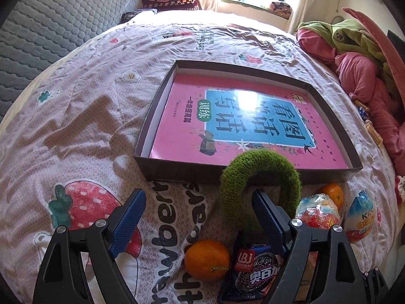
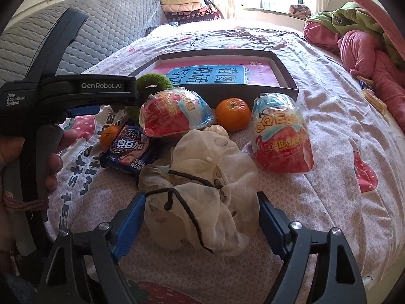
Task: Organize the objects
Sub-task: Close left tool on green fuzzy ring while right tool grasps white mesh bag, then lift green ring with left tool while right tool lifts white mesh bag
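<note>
Left gripper (image 1: 198, 202) jaws apart, its right finger poking through the green fuzzy ring (image 1: 260, 177) lying near the shallow box (image 1: 162, 93) on the bed (image 1: 88, 101). Right gripper (image 2: 198, 206) jaws apart, straddling the cream scrunchie (image 2: 202, 192) without pressing it, tangerine (image 2: 233, 114) farther off.

- Bedsheet (image 1: 83, 116): printed cloth, matt, creased.
- Book (image 1: 243, 124) cover: glossy paper, glare-struck.
- Box (image 1: 149, 116): matt dark cardboard.
- Green ring (image 1: 260, 177): fuzzy knit.
- Toy eggs (image 2: 281, 136): shiny crinkled plastic wrap.
- Pouch (image 2: 202, 190): thin sheer fabric.
</note>
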{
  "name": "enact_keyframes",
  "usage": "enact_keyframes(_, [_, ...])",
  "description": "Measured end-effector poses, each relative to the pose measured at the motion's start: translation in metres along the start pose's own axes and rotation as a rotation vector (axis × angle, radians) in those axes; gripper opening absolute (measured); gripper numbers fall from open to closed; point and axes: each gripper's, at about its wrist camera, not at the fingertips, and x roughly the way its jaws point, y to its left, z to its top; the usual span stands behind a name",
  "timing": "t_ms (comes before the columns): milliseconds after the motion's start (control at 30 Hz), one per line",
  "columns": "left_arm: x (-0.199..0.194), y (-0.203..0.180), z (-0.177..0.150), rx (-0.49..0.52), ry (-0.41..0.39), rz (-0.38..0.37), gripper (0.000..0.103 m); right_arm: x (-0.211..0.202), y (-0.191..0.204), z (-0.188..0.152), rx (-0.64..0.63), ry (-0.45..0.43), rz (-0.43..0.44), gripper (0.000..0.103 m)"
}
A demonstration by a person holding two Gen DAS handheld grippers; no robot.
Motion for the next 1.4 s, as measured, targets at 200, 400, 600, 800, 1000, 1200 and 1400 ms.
enact_keyframes(200, [0.008,-0.003,0.000,-0.006,0.034,-0.041,0.060,0.001,0.003,0.000,-0.016,-0.007,0.004,0.067])
enact_keyframes(400, [0.013,-0.008,0.000,-0.006,0.057,-0.098,0.024,-0.002,0.004,-0.001,-0.029,-0.020,0.004,0.046])
enact_keyframes(600, [0.010,-0.011,0.000,-0.005,0.051,-0.131,0.013,-0.004,0.004,-0.001,-0.031,-0.034,0.007,0.027])
enact_keyframes(800, [-0.006,-0.014,0.002,-0.002,0.003,-0.161,0.012,-0.013,0.001,0.001,-0.028,-0.073,0.002,0.021])
enact_keyframes(1000, [-0.025,-0.012,0.003,-0.013,-0.035,-0.184,0.012,-0.023,-0.001,0.003,-0.030,-0.111,0.004,0.021])
enact_keyframes(1200, [-0.043,-0.012,0.002,-0.005,-0.072,-0.187,0.012,-0.035,-0.001,0.006,-0.028,-0.154,0.003,0.021])
enact_keyframes(1400, [-0.062,-0.009,0.001,-0.002,-0.098,-0.189,0.012,-0.044,-0.001,0.008,-0.027,-0.178,-0.005,0.021])
